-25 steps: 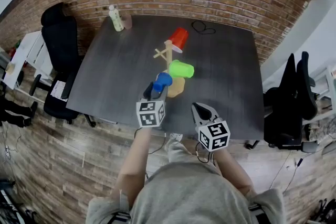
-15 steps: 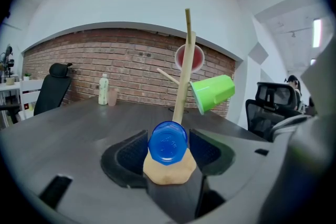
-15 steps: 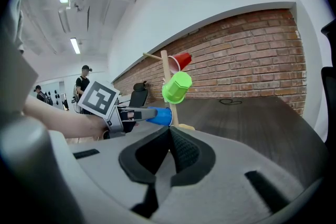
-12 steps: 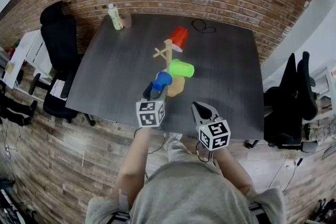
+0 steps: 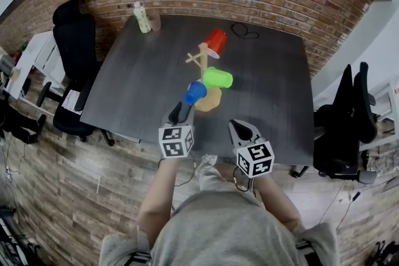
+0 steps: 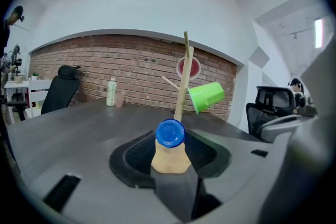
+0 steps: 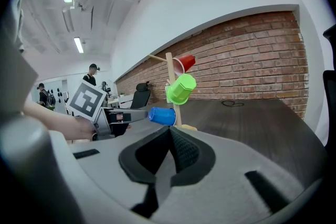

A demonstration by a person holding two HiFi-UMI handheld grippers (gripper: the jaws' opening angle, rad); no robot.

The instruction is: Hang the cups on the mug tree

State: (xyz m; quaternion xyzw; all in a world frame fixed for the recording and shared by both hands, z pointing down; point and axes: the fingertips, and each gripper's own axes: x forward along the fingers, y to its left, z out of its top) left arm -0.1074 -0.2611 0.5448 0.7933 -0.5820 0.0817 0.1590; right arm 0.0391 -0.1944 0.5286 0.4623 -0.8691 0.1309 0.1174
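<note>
The wooden mug tree [image 5: 202, 65] stands mid-table with a red cup [image 5: 216, 43] on a high peg and a green cup [image 5: 217, 78] lower on the right. A blue cup [image 5: 195, 92] hangs on a low peg, its bottom facing my left gripper [image 5: 181, 110]. In the left gripper view the blue cup [image 6: 169, 132] sits just beyond the left gripper [image 6: 171, 155]. Its jaws have just been closing, with nothing between them. My right gripper [image 5: 239, 129] is shut and empty near the table's front edge. The right gripper view shows the blue cup [image 7: 161, 116] beside the trunk.
A bottle [image 5: 144, 17] and a small glass [image 5: 155, 22] stand at the table's far left corner. A black cable [image 5: 243, 32] lies near the far edge. Office chairs stand left [image 5: 75, 47] and right [image 5: 349, 115] of the dark table [image 5: 137, 84].
My left gripper has drawn back from the blue cup toward me, leaving the cup on the tree. Its jaws have narrowed. The right gripper has not moved.
</note>
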